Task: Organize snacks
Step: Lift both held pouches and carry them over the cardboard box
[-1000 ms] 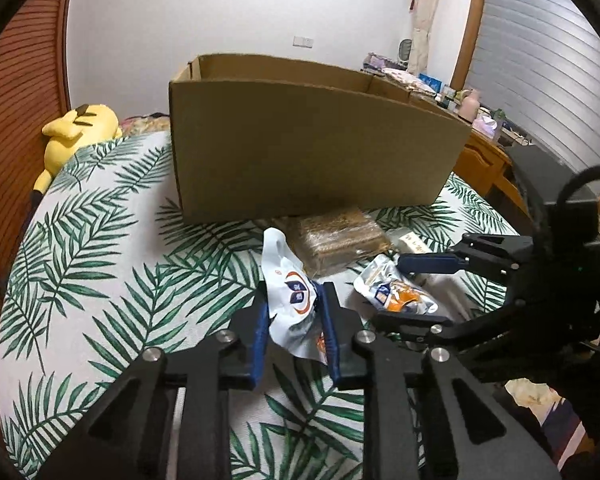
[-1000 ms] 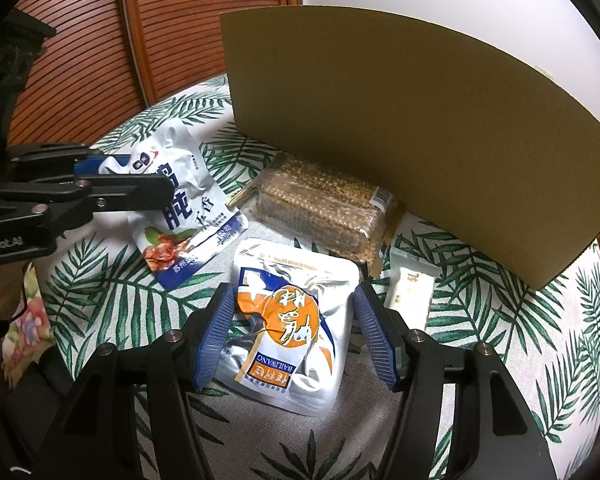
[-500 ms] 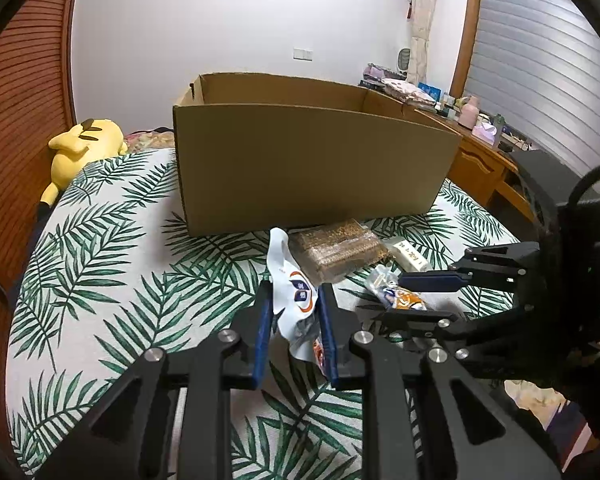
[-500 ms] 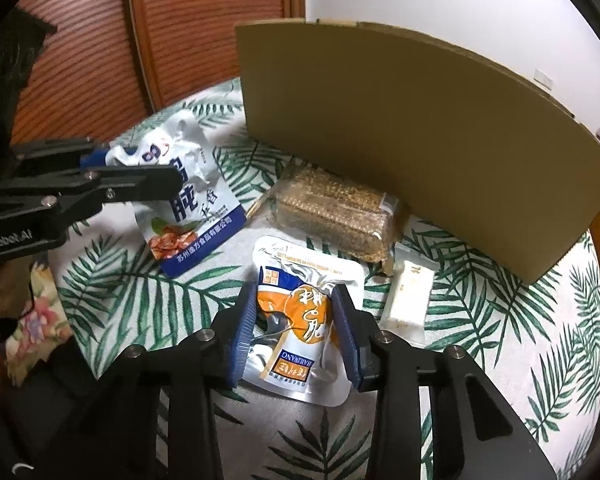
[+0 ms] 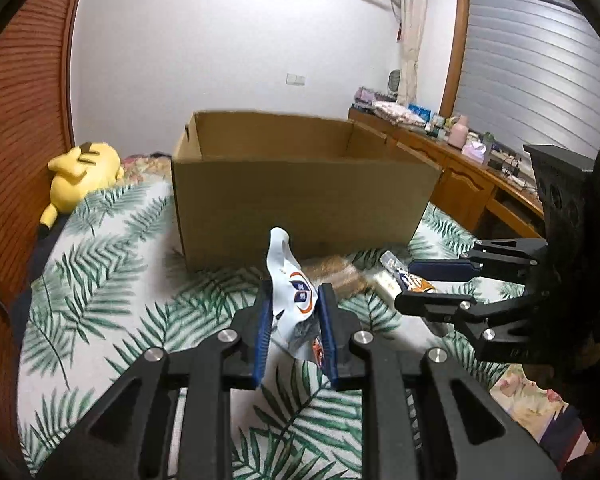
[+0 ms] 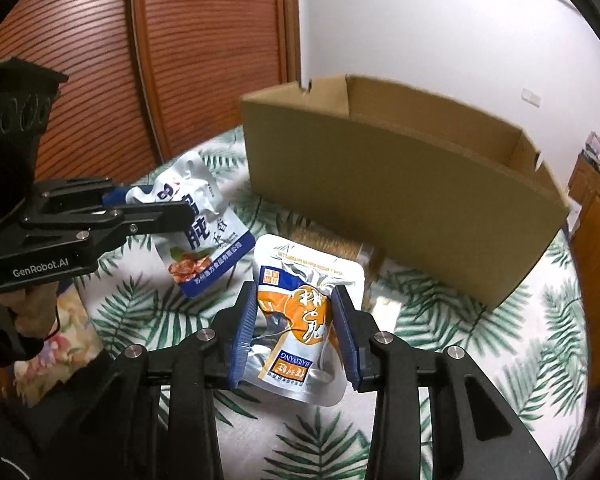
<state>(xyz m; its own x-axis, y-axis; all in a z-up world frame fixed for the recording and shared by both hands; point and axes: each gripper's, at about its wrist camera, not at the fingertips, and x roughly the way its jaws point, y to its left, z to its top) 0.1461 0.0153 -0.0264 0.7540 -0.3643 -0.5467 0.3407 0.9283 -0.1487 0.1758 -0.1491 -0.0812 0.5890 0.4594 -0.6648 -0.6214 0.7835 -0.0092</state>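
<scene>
The left gripper is clamped nearly closed on a blue and white snack pouch, which hangs off the bed just in front of the cardboard box. The right gripper pinches an orange and silver snack pouch from both sides, also in front of the box. Behind the pouches, against the box wall, lie a brown cracker pack and a small white packet, both blurred and partly hidden. The box floor cannot be seen. A yellow plush toy lies left of the box.
</scene>
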